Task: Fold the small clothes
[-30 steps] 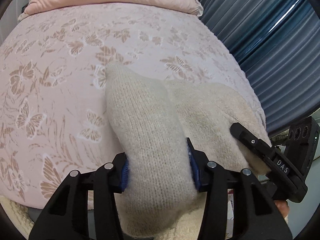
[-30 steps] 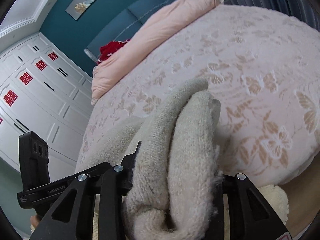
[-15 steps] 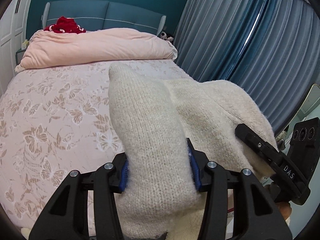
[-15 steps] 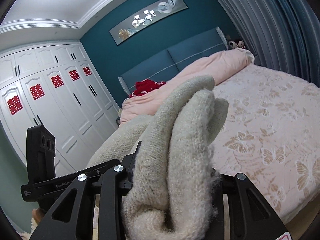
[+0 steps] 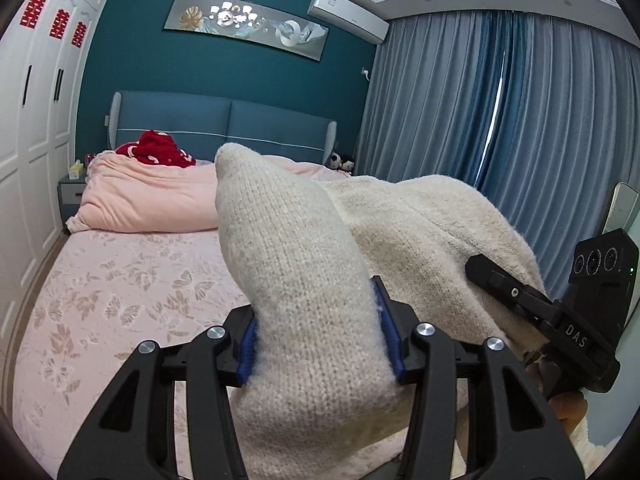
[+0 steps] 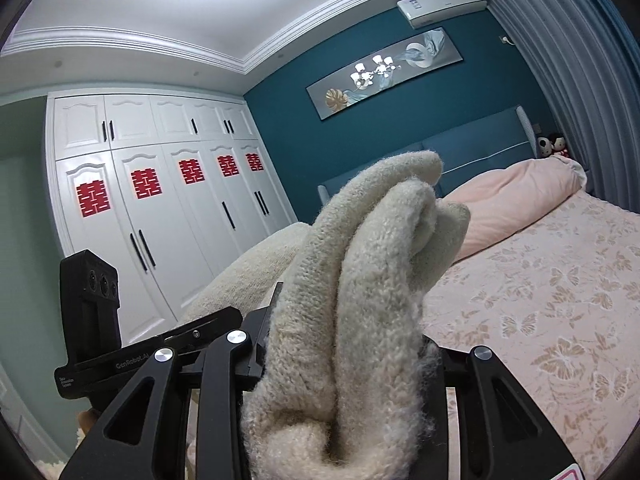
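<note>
The left gripper (image 5: 320,336), black-framed with blue pads, is clamped on a cream knitted woollen garment (image 5: 296,280); a thick fold of the knit fills the gap between its jaws and rises above them. The right gripper (image 6: 344,364), also black, is closed on a bunched, doubled-over section of the same garment (image 6: 372,280), rolls of knit standing up out of its jaws. The garment spans between the two grippers and is held above the foot end of the bed covered in a pink butterfly-print sheet (image 5: 132,300), not resting on it in either view. At the head of the bed, a rolled pink duvet (image 5: 152,200) lies against the blue padded headboard (image 5: 224,124), with a red fabric item (image 5: 160,152) on top of it. White wardrobe doors with red paper emblems (image 6: 152,216) stand beside the bed, opposite the grey-blue pleated curtains (image 5: 500,120).
</note>
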